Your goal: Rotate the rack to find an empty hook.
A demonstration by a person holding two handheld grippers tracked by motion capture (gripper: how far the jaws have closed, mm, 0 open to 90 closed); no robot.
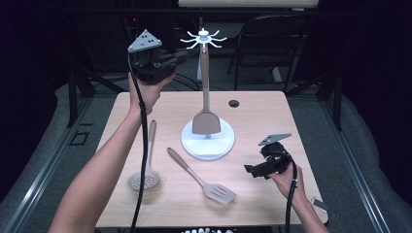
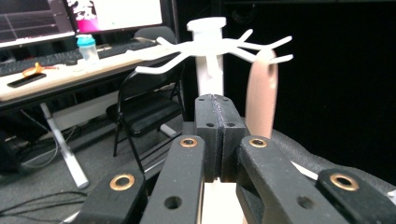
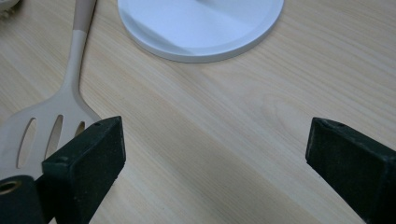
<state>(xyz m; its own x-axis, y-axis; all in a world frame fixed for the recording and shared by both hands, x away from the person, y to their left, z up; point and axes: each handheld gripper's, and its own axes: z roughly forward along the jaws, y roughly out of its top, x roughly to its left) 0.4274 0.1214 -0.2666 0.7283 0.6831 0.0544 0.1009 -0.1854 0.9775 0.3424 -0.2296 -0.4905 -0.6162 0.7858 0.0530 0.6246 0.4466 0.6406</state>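
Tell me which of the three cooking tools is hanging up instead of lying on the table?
The solid turner hangs from the white stand's hooks. The slotted spatula and the round skimmer both lie flat on the table.

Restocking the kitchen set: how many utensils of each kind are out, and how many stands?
Solid turner, hanging on the stand: 1
Slotted turner, on the table: 1
Skimmer, on the table: 1
White utensil stand: 1
Total: 4
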